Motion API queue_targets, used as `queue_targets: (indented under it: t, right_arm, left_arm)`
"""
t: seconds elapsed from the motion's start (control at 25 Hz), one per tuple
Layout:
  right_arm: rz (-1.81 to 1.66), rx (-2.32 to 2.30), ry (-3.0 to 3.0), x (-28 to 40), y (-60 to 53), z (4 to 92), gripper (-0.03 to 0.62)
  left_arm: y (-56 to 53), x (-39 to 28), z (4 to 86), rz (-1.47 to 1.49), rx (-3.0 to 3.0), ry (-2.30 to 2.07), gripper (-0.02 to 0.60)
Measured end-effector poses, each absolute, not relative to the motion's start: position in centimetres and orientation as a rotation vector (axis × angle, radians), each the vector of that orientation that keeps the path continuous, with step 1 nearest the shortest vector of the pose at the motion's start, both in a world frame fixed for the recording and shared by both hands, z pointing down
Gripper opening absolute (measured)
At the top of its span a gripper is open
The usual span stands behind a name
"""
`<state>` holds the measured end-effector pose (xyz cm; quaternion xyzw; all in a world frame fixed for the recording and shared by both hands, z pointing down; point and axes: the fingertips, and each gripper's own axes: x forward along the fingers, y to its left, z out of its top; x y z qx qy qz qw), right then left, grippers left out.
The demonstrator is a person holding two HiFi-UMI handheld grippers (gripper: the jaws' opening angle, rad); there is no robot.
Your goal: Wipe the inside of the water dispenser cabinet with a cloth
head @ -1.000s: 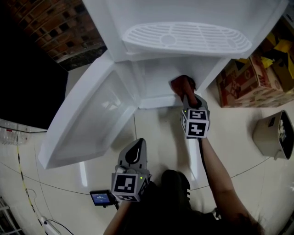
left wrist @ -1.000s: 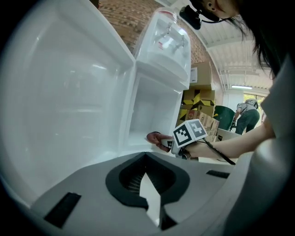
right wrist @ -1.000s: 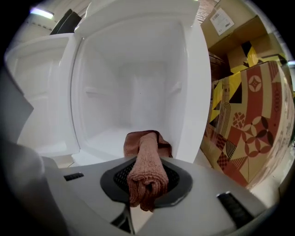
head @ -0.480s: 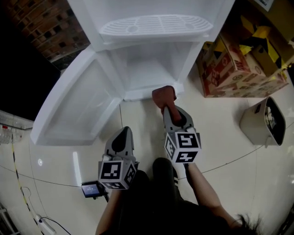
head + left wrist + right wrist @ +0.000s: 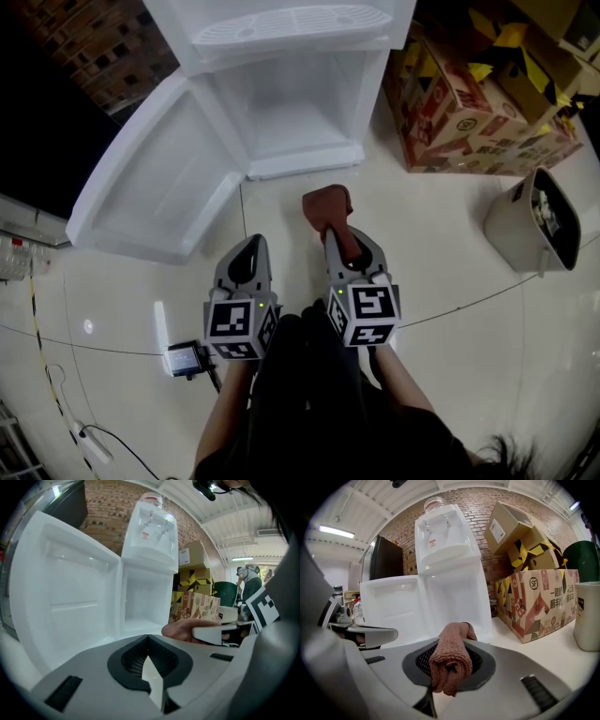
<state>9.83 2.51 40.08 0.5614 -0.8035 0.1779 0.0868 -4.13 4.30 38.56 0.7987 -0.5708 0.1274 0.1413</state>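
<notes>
Head view: the right tool has come back out of the water dispenser cabinet. A second ago its cloth was down inside the opening, and half a second ago it was at the cabinet's front lip. Now the cloth is over the floor, just in front of the cabinet and apart from it; we cannot tell whether it brushes the tiles. The left tool sits beside the right one, a little further back from the cabinet. The door stands swung wide on the cabinet's left side.

Left gripper view: we find this tool's jaws together with nothing between them. The cabinet is ahead with its white interior open to us, and the door is folded out beside it. The cloth shows off to the right, in the other tool.

Right gripper view: here the jaws are clamped on the reddish-brown cloth, whose bunched wad sticks out past the tips toward the cabinet. The cabinet is ahead of it, and nothing is touching it.

We judge that the wiping stroke has ended. Either the inside is finished or this is a pause before another pass; as far as we can see, the interior looks evenly white. The door is not yet shut.
</notes>
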Motion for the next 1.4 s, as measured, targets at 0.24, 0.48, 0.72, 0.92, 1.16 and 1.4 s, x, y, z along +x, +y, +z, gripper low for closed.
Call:
queue_targets:
  t: [0.24,0.48,0.72,0.92,1.16,1.4]
  right_arm:
    - [0.46,1.651,-2.404,9.3,3.2,39.3,0.077]
    - [0.407,1.586,-2.406,8.2,3.5,38.9,0.074]
    - [0.415,1.569,-2.404,7.8,3.7,39.0,0.074]
    - [0.419,1.568,-2.4,7.8,3.9,39.0,0.074]
    - [0.42,1.568,-2.395,7.9,3.9,39.2,0.074]
    - [0.429,1.565,-2.394,8.0,4.1,39.5,0.074]
  left_arm:
    - [5.3,-4.9,38.3,0.34,2.284,-1.671,-0.02]
    - [5.3,-5.2,38.3,0.319,2.277,-1.675,-0.02]
    - [5.3,-5.0,38.6,0.329,2.292,-1.661,-0.02]
    - [5.4,-4.9,38.5,0.327,2.293,-1.66,-0.021]
    - [5.4,-4.8,38.6,0.322,2.289,-1.655,-0.02]
    - [5.5,-4.8,38.7,0.327,2.281,-1.659,-0.02]
